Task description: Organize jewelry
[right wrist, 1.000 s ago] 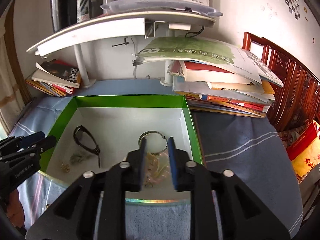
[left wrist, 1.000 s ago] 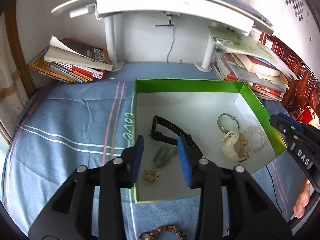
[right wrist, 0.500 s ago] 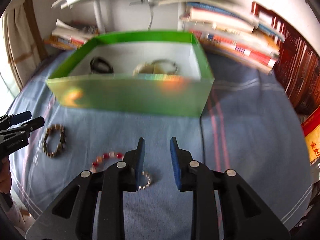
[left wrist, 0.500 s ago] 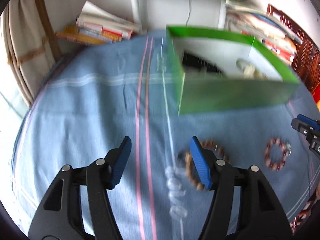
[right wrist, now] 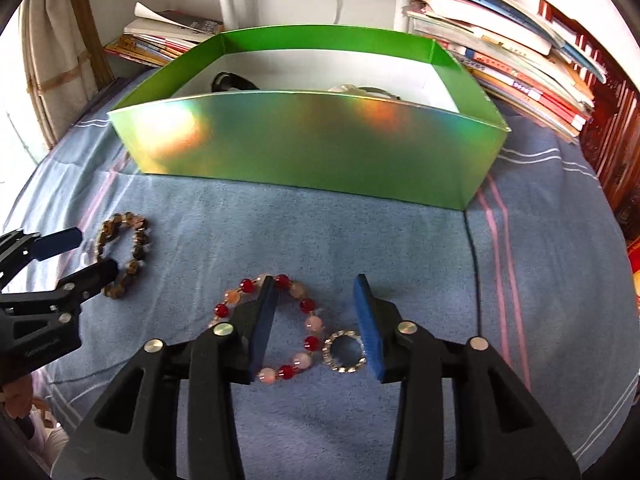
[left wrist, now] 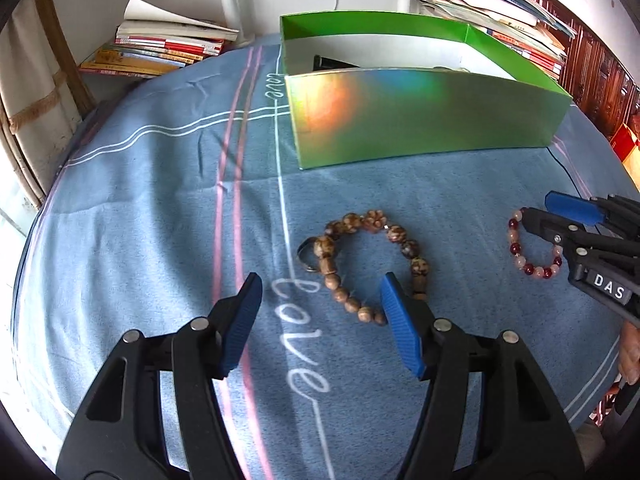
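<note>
Left gripper (left wrist: 320,300) hangs low over the blue cloth (left wrist: 140,200) with jaws apart and nothing between the pads; the brown wooden-bead bracelet (left wrist: 360,264) lies just ahead of it, one side near the right-hand finger. Right gripper (right wrist: 316,320) is likewise apart and empty, straddling the near side of the red-and-pink bead bracelet (right wrist: 308,308), with a small sparkly ring (right wrist: 344,350) on the cloth just inside its right-hand pad. No pad presses on either piece.

What changed: a second ago both grippers hovered over the open green box (right wrist: 304,152), narrower, looking down at the items already inside. Now both have come down in front of the box, and both sets of jaws have just been opening, the right later than the left.

Meaning for the task: the previous drop-offs look done; a black strap (right wrist: 232,80) and a pale piece show above the box wall. 2 bracelets and the ring remain outside. A small dark ring-like piece (left wrist: 306,258) touches the brown bracelet; what it is cannot be told. Likely next is a double pick, 1 bracelet per hand. Risk: the right gripper could catch the ring together with the beads.
</note>
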{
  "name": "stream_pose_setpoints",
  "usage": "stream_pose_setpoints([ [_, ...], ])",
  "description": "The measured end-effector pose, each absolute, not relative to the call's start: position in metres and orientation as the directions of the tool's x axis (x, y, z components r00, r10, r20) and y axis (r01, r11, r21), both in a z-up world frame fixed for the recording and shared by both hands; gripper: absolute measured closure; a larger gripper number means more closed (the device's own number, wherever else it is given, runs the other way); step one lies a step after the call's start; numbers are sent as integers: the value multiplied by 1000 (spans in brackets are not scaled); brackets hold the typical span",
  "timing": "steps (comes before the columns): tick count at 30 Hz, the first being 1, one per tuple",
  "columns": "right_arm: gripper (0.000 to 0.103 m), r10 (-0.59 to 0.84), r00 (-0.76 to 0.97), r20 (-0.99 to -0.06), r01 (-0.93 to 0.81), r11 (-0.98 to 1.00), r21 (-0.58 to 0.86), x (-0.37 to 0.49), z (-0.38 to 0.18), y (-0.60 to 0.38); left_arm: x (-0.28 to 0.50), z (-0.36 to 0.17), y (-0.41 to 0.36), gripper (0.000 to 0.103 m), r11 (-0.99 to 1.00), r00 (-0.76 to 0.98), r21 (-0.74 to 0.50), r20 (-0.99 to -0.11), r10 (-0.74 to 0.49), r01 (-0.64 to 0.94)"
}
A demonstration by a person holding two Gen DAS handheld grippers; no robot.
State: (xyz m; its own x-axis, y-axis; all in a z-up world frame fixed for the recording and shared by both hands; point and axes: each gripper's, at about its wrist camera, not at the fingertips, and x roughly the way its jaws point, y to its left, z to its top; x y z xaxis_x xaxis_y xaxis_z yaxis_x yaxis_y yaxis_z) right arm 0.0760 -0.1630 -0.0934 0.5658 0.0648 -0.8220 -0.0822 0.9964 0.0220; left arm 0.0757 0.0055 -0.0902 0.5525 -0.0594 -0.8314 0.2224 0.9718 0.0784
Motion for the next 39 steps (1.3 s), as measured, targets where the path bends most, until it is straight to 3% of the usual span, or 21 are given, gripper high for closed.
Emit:
stream_pose_setpoints([
  [14,39,-79,595,-800,154,988,17,80,-99,-218,77,-93,1,33,974,563,63,-823,-73,218],
  [29,38,-57,612,-788,112,994,15,75,-98,-210,72,-97,-21,33,968,582,18,-802,-135,249],
  [39,35,-67,610,-790,119,993,8,77,-100,-208,73,-100,-23,22,969,601,20,-787,-136,247],
])
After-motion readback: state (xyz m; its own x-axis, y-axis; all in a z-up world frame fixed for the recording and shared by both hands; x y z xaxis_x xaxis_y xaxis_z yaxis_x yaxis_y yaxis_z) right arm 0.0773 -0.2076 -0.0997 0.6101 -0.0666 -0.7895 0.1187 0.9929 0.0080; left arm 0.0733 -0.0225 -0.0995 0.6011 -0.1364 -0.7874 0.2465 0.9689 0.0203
